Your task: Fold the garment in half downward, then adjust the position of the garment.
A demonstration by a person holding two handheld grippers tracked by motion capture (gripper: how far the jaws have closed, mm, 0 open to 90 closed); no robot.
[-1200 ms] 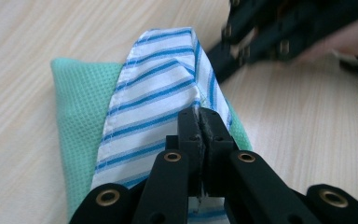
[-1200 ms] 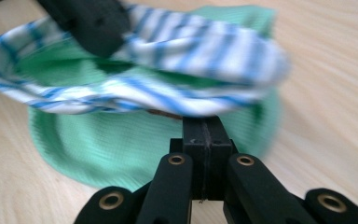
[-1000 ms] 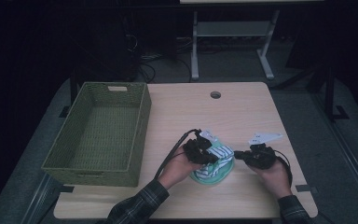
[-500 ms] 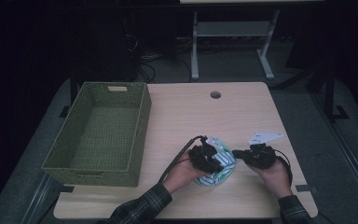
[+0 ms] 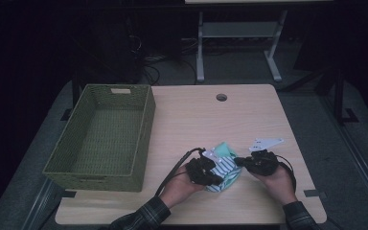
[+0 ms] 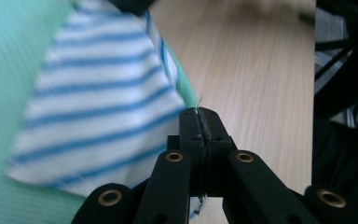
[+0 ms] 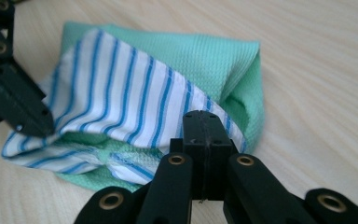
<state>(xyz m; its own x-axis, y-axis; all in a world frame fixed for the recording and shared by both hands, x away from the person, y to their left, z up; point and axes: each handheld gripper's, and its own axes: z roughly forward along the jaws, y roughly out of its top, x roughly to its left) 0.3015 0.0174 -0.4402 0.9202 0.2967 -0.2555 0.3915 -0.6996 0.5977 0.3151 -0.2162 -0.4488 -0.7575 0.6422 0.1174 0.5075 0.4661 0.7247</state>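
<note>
Nearest, we find the left gripper (image 6: 200,114) pinched shut on the edge of the striped green cloth (image 5: 224,168), having just closed. Likewise the right gripper (image 7: 206,116) clamps its far edge. Cloth lies on the table (image 5: 191,120), right of the wicker basket (image 5: 103,136).

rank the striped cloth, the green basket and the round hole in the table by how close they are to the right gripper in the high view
1. striped cloth: right beside the right gripper, on its left, at the jaw tips.
2. round hole: up the table, toward the far edge.
3. green basket: across the table on the left side; even its near wall lies farther off than the hole.
</note>
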